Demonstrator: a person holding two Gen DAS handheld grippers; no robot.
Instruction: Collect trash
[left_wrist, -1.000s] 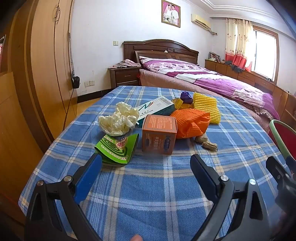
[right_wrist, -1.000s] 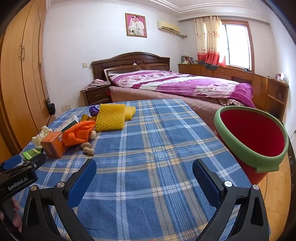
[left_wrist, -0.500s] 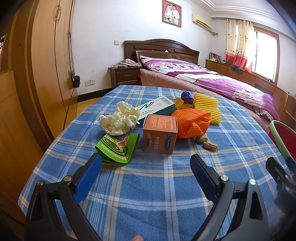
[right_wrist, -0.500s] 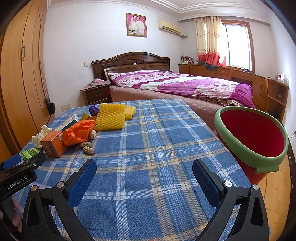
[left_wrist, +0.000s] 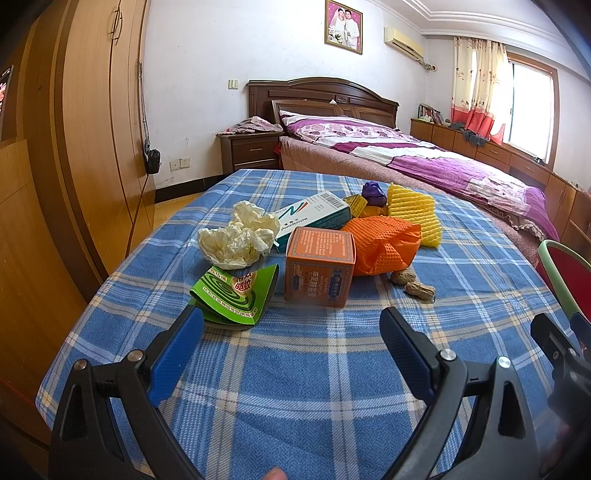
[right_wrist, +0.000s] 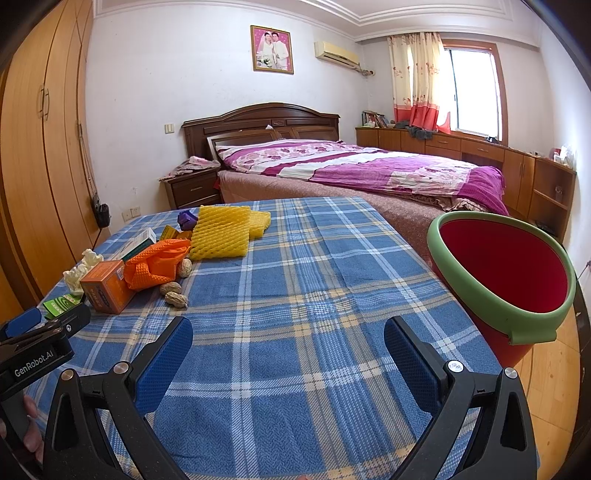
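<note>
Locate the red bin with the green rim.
In the right wrist view the red bin stands off the table's right edge, beside the bed, empty as far as shown; the left wrist view catches only its rim at far right.

Blue plaid-clothed tabletop (left_wrist: 295, 387) carries all litter in one cluster toward its far left. Nearest the front lies the green folded cardboard packet (left_wrist: 236, 295), with the crumpled white tissue (left_wrist: 236, 236) directly behind it. The orange cardboard box (left_wrist: 319, 271) stands just right of the packet. Behind the box lies the long white-and-teal carton (left_wrist: 314, 218); at its right, touching, the orange foam net (left_wrist: 384, 245). The yellow foam net (left_wrist: 412, 212) lies behind that. Two peanuts in shell (left_wrist: 412, 282) rest before the orange net. The red bin with green rim (right_wrist: 502, 273) stands off the tabletop's right edge.
</note>
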